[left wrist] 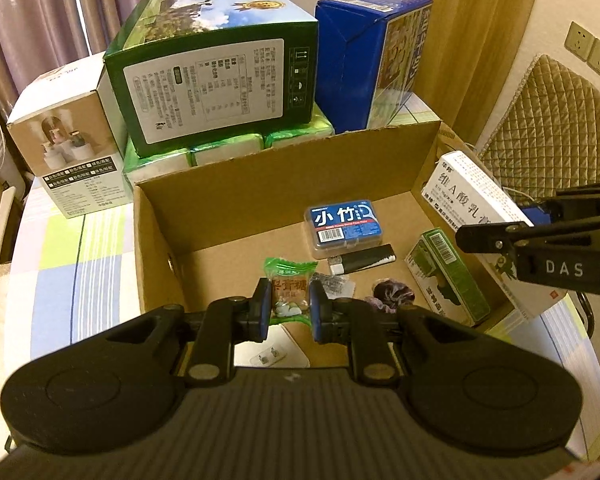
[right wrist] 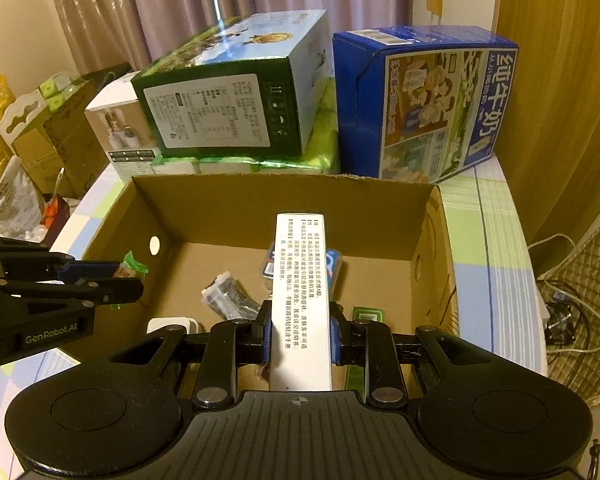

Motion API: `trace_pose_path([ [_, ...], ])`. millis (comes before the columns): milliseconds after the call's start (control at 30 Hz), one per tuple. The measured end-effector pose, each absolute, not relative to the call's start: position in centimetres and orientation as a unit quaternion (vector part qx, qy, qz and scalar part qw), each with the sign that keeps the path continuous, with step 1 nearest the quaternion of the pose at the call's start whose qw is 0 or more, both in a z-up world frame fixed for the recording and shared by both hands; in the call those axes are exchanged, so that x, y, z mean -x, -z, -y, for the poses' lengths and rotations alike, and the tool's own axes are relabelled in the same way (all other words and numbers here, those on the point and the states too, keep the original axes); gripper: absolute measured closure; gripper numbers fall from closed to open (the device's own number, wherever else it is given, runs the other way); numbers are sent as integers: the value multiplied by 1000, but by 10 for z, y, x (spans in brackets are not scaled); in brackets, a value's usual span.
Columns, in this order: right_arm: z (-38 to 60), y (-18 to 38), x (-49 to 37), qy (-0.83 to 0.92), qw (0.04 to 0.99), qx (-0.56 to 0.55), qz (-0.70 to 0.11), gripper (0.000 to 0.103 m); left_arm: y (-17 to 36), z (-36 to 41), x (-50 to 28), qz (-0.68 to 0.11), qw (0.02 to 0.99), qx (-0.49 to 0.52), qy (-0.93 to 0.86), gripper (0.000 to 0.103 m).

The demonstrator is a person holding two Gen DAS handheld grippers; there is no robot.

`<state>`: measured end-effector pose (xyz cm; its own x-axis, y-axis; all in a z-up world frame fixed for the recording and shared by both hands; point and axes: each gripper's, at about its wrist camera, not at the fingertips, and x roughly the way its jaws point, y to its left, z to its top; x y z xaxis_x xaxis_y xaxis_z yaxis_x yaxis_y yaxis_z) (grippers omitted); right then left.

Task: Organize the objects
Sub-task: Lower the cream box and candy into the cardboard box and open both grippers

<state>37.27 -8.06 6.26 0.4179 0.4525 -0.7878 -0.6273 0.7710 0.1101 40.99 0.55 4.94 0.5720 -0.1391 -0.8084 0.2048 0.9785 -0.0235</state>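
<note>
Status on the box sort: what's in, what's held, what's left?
Already in the cardboard box: blue floss case, black-and-white stick, green carton. In hand: left hand-held gripper holds a green candy packet; right hand-held gripper holds a white medicine box. Both are over the box, unreleased.

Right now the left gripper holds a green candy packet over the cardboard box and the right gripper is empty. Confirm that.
Not quite. The left gripper does hold the green candy packet over the cardboard box, but the right gripper is not empty: the right wrist view shows it shut on a long white medicine box.
</note>
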Motion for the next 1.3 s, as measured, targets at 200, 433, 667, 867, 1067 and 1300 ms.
trace_pose_path([
  [200,80,-59,-375,-321,836,97,-434,80,-44,-2,-416,-453,886,-32,97,88],
  [433,83,-56,-381,-318,836,95,-437,80,-39,8,-423,-455,884,-34,103,86],
  [667,87,-55,-384,-317,838,90,-436,80,-36,6,-424,-450,887,-26,97,70],
  [867,87,-53,-383,-317,837,86,-437,80,-38,5,-420,-449,888,-27,98,70],
  [1067,85,-56,-382,-320,839,82,-432,80,-40,5,-417,-449,887,-30,102,70],
  [1300,76,-63,-379,-323,857,100,-389,63,-41,1,-414,-445,890,-25,98,70],
])
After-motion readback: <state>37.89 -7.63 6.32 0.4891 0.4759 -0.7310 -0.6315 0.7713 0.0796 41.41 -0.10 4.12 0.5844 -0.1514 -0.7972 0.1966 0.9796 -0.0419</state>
